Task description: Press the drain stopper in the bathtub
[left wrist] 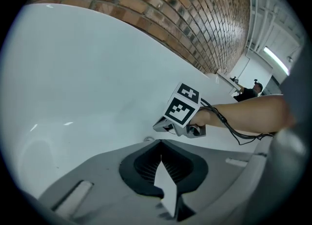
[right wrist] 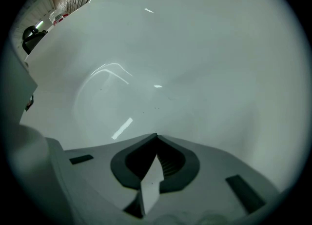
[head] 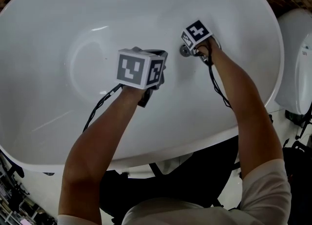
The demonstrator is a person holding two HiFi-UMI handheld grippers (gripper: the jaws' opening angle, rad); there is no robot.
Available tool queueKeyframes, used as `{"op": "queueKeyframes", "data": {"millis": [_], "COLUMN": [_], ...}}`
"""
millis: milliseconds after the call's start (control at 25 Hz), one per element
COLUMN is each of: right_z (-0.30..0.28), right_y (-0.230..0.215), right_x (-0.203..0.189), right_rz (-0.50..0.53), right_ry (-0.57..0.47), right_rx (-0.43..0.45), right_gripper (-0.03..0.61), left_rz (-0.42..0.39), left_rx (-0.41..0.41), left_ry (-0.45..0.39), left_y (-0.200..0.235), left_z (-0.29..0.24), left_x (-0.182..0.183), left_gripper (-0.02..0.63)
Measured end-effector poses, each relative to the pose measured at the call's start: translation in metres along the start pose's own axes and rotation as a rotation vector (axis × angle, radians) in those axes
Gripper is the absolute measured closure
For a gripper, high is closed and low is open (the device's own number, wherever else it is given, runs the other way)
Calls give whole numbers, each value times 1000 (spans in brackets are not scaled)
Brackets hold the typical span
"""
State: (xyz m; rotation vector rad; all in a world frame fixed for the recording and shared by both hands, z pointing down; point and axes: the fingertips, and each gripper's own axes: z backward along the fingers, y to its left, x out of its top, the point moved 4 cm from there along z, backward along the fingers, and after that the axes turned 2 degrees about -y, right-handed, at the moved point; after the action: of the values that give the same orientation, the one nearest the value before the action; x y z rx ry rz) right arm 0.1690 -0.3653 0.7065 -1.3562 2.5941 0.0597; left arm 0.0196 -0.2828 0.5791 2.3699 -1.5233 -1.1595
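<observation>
Right now the right claw [right wrist: 156, 136], tips together and empty like the left claw [left wrist: 160, 142], could skid off the small drain stopper [head: 185, 51] onto the slick bathtub [head: 97, 14].

The person stands at the near rim of the bathtub [head: 58, 136], both arms reaching over it and down inside. The left gripper [left wrist: 160, 142] hangs over the middle of the tub floor. The right gripper [right wrist: 156, 136] is farther in and to the right of it, the two well apart. The drain stopper [head: 184, 51] sits in the tub floor just beside the right gripper, on the side toward the left one. A brick wall [left wrist: 195, 19] runs behind the tub. Outside the tub's right rim stands another bathroom fixture [head: 298, 58].
</observation>
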Motion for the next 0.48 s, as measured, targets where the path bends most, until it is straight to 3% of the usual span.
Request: {"op": "queueKeyframes", "data": {"millis": [480], "right_z": [53], "right_y": [8], "right_x": [16], "right_rz": [-18], "right_ry": [-71], "right_rx": [-36], "right_gripper": [565], "left_rz": [-13], "left_rx": [-8], "left_ry": [-82], "left_y": [-21], "left_z": [31], "left_x": [18], "left_gripper": [607]}}
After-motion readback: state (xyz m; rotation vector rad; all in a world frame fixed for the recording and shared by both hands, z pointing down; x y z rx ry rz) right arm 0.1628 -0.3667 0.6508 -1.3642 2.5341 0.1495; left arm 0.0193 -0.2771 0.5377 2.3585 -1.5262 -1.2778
